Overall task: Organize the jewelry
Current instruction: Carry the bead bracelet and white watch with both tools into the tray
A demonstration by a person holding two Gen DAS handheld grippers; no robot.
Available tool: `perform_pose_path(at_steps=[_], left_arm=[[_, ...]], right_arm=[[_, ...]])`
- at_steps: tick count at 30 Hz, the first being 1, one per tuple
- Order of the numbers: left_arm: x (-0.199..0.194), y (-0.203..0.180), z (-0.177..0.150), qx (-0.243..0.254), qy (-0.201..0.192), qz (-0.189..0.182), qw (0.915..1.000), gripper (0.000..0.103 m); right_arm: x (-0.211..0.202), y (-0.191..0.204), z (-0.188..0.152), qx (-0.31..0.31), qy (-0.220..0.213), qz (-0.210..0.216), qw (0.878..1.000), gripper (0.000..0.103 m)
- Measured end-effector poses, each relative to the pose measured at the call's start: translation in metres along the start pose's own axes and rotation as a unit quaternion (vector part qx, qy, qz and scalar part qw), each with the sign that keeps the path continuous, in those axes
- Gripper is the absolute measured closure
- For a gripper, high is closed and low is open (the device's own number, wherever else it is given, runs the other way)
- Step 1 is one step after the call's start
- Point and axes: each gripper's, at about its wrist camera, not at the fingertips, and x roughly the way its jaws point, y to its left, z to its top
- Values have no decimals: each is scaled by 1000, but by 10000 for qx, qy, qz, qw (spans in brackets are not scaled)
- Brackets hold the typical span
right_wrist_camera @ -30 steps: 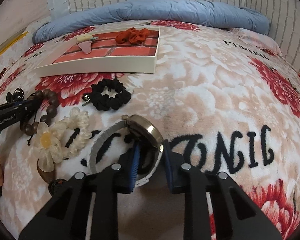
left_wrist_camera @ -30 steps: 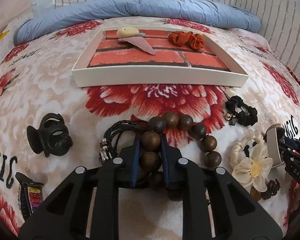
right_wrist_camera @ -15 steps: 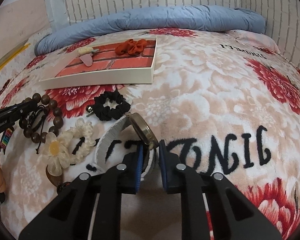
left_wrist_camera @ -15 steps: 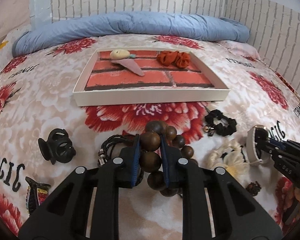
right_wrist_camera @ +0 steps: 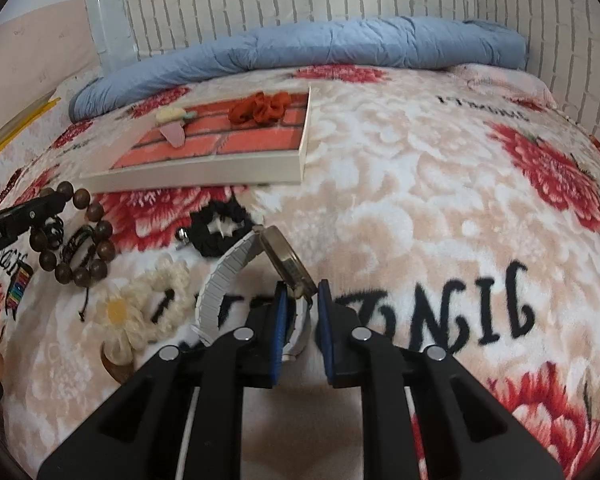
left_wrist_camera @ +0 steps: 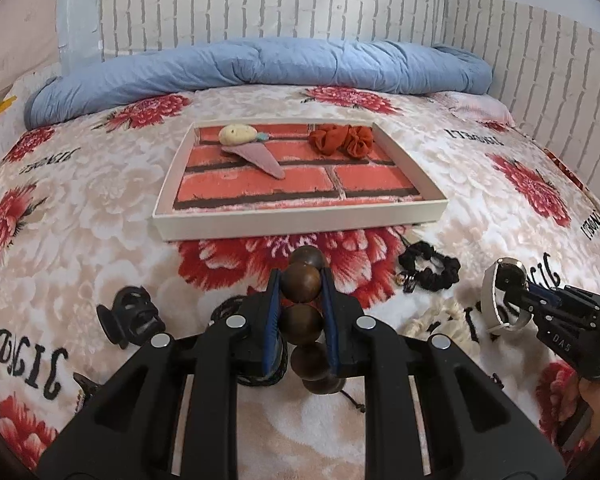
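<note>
My left gripper (left_wrist_camera: pixel 300 280) is shut on a brown wooden bead bracelet (left_wrist_camera: pixel 301 282) and holds it off the bed; the bracelet hangs from it in the right wrist view (right_wrist_camera: pixel 96 236). My right gripper (right_wrist_camera: pixel 300 292) is shut on a wristwatch (right_wrist_camera: pixel 286 260) with a white strap, lifted above the bedspread; it also shows in the left wrist view (left_wrist_camera: pixel 504 300). A white tray (left_wrist_camera: pixel 300 228) with a brick-pattern floor lies ahead; it holds a pink and cream hair clip (left_wrist_camera: pixel 248 146) and a red scrunchie (left_wrist_camera: pixel 340 140).
On the floral bedspread lie a black scrunchie (left_wrist_camera: pixel 430 268), a black claw clip (left_wrist_camera: pixel 130 316), a black braided bracelet (left_wrist_camera: pixel 256 376), a cream flower scrunchie (right_wrist_camera: pixel 140 308) and a rainbow clip (right_wrist_camera: pixel 18 288). A blue rolled duvet (left_wrist_camera: pixel 260 64) lies along the brick wall.
Both grippers have risen from the bedspread. The left lifted the bead bracelet clear of the bed; the right closed on the watch and raised it.
</note>
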Motion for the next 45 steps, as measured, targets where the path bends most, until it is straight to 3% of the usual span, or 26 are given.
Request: perform_pose_path(at_steps=[11,24,30,35,45], left_arm=[[-4,5,52,68,-369,150,9992,85],[71,24,135,-218,-553,469,9971,85],[113,44,139,-508,-359,312,9976,85],[141,46,133,-394,-187,456,9980,85],[162,57,126,-538,-3,525,9972,85]], right_arm=[[8,19,78,-163,-386,161,9990,87],[81,38,163,-137,-578,328,9977,87],[126,40,174,-165,-450,326,9983,87],[158,44,172,-216,-232,178,9993,87],[180,47,170,-270,-4,71,9996,87]])
